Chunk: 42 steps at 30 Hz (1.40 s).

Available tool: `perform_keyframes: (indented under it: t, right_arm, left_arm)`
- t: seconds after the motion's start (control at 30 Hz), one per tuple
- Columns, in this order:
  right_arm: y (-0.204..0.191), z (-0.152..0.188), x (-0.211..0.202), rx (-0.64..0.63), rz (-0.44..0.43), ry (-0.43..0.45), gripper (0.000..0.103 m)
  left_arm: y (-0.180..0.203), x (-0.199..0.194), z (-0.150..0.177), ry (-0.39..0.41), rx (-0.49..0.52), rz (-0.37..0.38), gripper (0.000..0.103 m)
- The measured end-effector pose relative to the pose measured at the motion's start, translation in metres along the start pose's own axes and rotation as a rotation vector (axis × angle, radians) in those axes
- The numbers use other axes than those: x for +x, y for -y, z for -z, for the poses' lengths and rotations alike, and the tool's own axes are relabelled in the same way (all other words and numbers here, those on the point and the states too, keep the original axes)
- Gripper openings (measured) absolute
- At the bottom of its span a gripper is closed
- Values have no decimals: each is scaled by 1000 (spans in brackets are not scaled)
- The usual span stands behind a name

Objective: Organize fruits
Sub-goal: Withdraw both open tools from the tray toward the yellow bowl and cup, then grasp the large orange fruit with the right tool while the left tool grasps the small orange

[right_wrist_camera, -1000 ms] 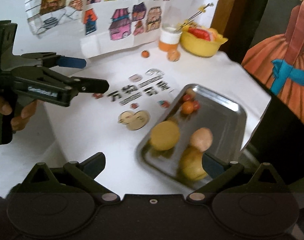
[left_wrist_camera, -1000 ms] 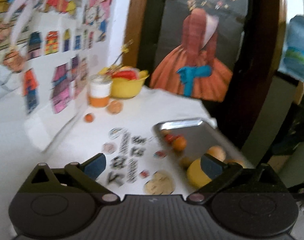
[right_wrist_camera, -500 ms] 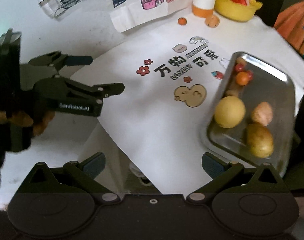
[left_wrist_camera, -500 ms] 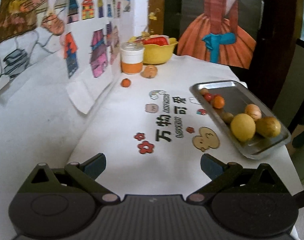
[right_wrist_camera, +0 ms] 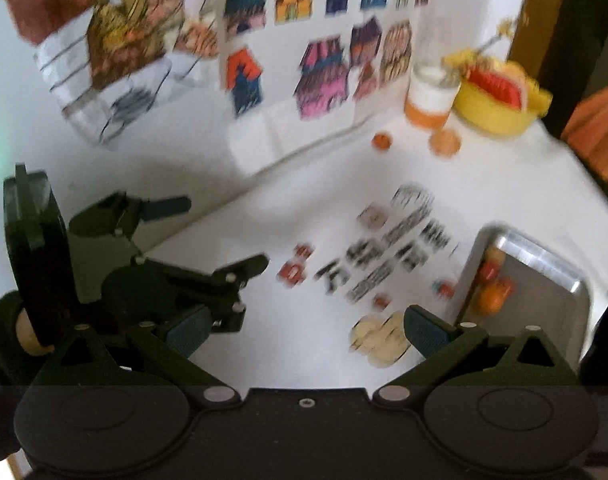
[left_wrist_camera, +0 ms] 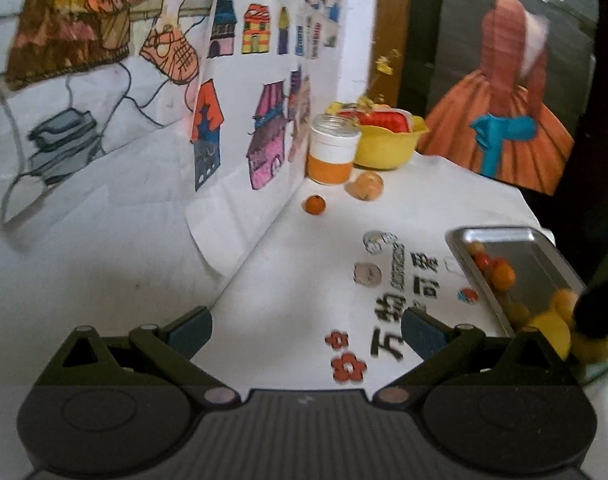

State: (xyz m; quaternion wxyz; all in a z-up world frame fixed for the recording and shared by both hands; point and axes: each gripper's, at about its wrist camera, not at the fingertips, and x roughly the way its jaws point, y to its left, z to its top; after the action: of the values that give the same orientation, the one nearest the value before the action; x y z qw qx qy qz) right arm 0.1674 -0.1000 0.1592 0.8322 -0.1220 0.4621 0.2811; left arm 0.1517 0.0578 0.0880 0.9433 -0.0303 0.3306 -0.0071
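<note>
Left wrist view: the left gripper (left_wrist_camera: 305, 330) hung over the white tablecloth (left_wrist_camera: 323, 240) with its jaws spread wide and nothing between them. At the far end of the table a small orange fruit (left_wrist_camera: 314, 204) lay loose on the cloth, with a paler, larger fruit (left_wrist_camera: 365, 186) near it on the right. Just behind them stood a jar (left_wrist_camera: 333, 152) with an orange band, touching or nearly touching a yellow bowl (left_wrist_camera: 387, 144) of red and yellow pieces. On the right edge a metal tray (left_wrist_camera: 515, 240) held several small red and orange fruits (left_wrist_camera: 499, 270) along its near-left wall, and larger yellow fruits (left_wrist_camera: 551, 328) at its near end, partly hidden by a dark blurred shape. Coloured drawings of houses (left_wrist_camera: 264, 136) hung on the white wall at left.

Right wrist view: this frame was motion-blurred. The right gripper (right_wrist_camera: 304, 330) also had its jaws wide apart, gripping nothing, above the cloth's printed characters (right_wrist_camera: 383, 256). The left gripper (right_wrist_camera: 208, 232) showed at left, held in a hand (right_wrist_camera: 24, 332), its fingers parted and empty. The tray (right_wrist_camera: 543, 260) lay at right with small orange and red fruits (right_wrist_camera: 491, 288) against its left wall. The loose small orange fruit (right_wrist_camera: 381, 141) and the paler fruit (right_wrist_camera: 445, 142) sat far back, before the jar (right_wrist_camera: 431, 96) and the bowl (right_wrist_camera: 491, 108).
</note>
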Motion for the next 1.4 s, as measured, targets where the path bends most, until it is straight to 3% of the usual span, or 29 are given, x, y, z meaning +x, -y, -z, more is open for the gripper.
perform_keyframes:
  t: [0.27,0.43,0.53,0.63,0.87,1.17,1.4]
  right_arm:
    - [52,-73,12,35,51,53,102]
    - [97,-104,50,88,40,74,102]
    - [122,-116,80,74,77,84,102]
    - [150,-123,111,88,83,78,102]
    - [195,-125,172,188,7,53,102]
    - [214,-128,224,266,-63,66,102]
    - [216,-134,241,262,-72,94,102]
  left_arm:
    - [4,51,-26,-5,-42,-38,103]
    - [13,86,-41,-20,-22,-46,103]
    - [18,107,-48,-28,-11,-55,103]
    - [23,128,-53,-32,-9,-54,103]
    - [34,164,-60,-12,-7,-57,103]
    - [38,197,-64,-30,11,-56,103]
    - [41,214,-71,-13,39,-67,103]
